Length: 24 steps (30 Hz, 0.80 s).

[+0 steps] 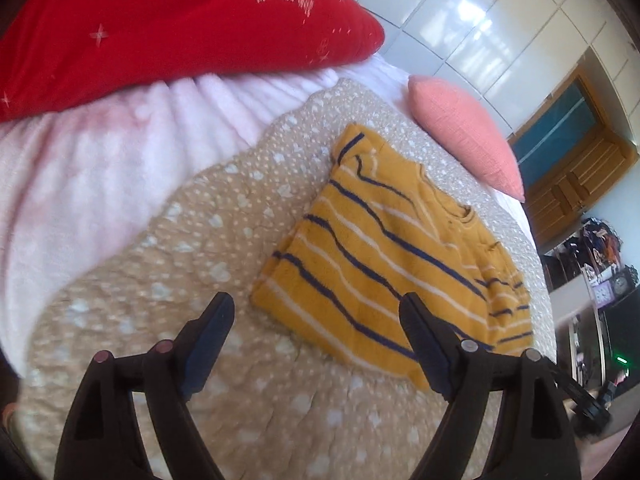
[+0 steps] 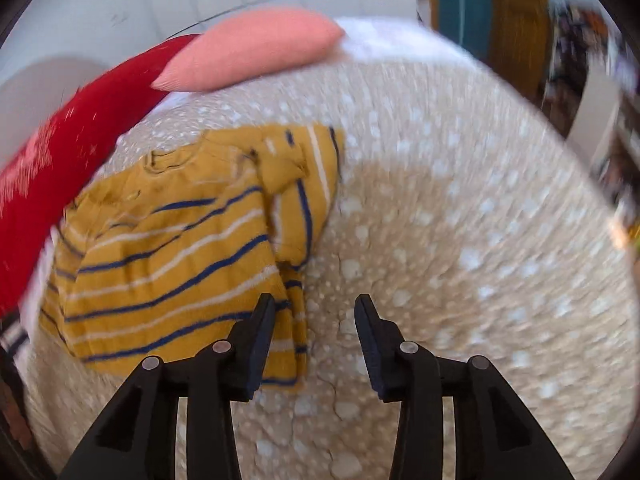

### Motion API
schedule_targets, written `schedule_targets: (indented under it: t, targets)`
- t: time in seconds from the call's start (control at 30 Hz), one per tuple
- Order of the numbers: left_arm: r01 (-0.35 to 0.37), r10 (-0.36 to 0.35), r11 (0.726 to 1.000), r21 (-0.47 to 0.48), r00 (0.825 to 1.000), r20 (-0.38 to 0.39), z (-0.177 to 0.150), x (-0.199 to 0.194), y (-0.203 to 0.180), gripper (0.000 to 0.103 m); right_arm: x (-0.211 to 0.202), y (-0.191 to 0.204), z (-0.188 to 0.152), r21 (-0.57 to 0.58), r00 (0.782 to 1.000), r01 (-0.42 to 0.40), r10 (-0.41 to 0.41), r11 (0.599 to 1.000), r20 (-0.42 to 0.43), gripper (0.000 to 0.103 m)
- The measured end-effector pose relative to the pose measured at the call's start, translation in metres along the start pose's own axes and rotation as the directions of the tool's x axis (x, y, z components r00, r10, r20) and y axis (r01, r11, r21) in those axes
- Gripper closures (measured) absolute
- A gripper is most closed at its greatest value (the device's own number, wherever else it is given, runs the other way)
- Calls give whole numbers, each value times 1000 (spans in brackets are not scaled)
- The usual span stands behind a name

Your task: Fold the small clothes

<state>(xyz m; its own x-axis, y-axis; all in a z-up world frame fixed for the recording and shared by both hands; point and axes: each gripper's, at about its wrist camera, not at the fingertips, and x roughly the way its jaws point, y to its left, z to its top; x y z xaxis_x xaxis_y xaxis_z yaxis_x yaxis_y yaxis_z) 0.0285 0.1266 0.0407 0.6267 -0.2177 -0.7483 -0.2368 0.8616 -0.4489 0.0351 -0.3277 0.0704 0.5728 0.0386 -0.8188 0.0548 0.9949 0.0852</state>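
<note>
Black left gripper (image 1: 316,316) is sitting nearest the lens in the left wrist view, jaws spread wide apart, nothing between them, hovering over the beige dotted quilt (image 1: 168,264). Its right finger is overlapping the near edge of the yellow striped sweater (image 1: 384,264) in the picture; contact not clear.

Sweater is lying flat on the quilt, right of centre in this view, mustard yellow with navy and white stripes, neckline pointing far-right, one sleeve sticking out at the far-left corner, the other sleeve folded in over the body at the right side.

Right gripper (image 2: 316,316) is also hanging open, a narrower gap than the left, nothing held, over bare quilt (image 2: 460,240). Its left finger is sitting just at the sweater's (image 2: 172,264) near right edge, where the folded sleeve is bunching. This view is motion-blurred.

Pink cushion (image 1: 468,136) is resting beyond the sweater at the far side of the bed, near it but apart. Red star-print duvet (image 1: 160,28) is piling up at far left, on a pale pink fleece blanket (image 1: 80,176) that is running beside the quilt. White glossy wardrobe doors (image 1: 500,28) are showing behind, wooden door (image 1: 568,160) at right.
</note>
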Motion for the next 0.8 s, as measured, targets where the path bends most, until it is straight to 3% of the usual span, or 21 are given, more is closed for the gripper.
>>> schedule_targets:
  t: [0.1,0.17,0.3,0.33,0.43,0.5,0.57,0.67,0.8]
  targets:
    - [-25,26,999,-36,999,26,5,19,6,19,-22,25,3,-48,1000,-13,14,999,19,54]
    - [-81,86,996,-48,992,95,10,20,14,19,-30,48,4,-85,999,-36,38,996,18,43]
    - [-228,233,972,-51,939,253,10,6,38,19,-20,109,12,-168,994,-111,110,980,-20,41]
    - [-238,252,968,-84,933,259,10,2,48,18,-12,131,16,-189,989,-149,145,971,-36,41]
    - [-178,216,971,-157,935,280,19,-10,71,17,9,188,24,-233,968,-249,239,940,-70,41]
    - [-199,251,960,-196,923,292,24,-15,84,16,25,231,30,-254,947,-321,306,912,-100,41]
    - [-188,251,954,-233,927,278,27,-16,94,16,43,266,32,-256,928,-372,348,892,-135,41]
    - [-171,244,946,-277,935,258,30,-15,108,16,73,313,34,-275,926,-370,330,887,-182,41]
    - [-175,252,942,-286,932,261,32,-17,114,16,103,353,34,-356,975,-209,165,911,-152,33]
